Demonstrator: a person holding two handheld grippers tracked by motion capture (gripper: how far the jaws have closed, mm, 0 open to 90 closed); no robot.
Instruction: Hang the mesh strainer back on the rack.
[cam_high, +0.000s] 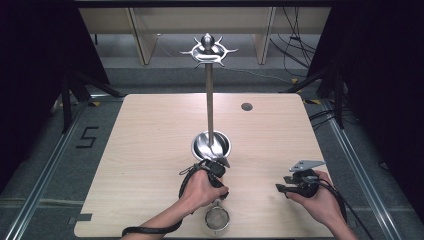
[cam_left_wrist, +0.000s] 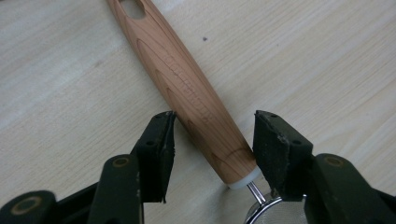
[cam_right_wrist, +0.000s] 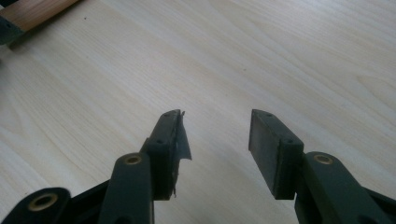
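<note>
Low over the table, the left gripper has its jaws spread on either side of a strainer's wooden handle, the pads not visibly pressing on the wood. No earlier picture backs any word on motion, so only the stance is told: one pad sits just beside the handle's left flank, the other at its right near the white collar where the wire stem begins. From the high view, the strainer lies close to the table's near edge, its mesh bowl almost at the lip, its handle running away from the person under the left hand. Just beyond that hand stands a steel stand, its round dish-like base near the table's middle and its pole rising to a ring of hooks. Bare wood stretches wide to the left of the base and behind it, up to a small dark disc near the far edge. Off to the right, well apart from the strainer, the right gripper hangs over bare tabletop with its jaws spread and nothing between them, the right hand close to the table's right corner.
</note>
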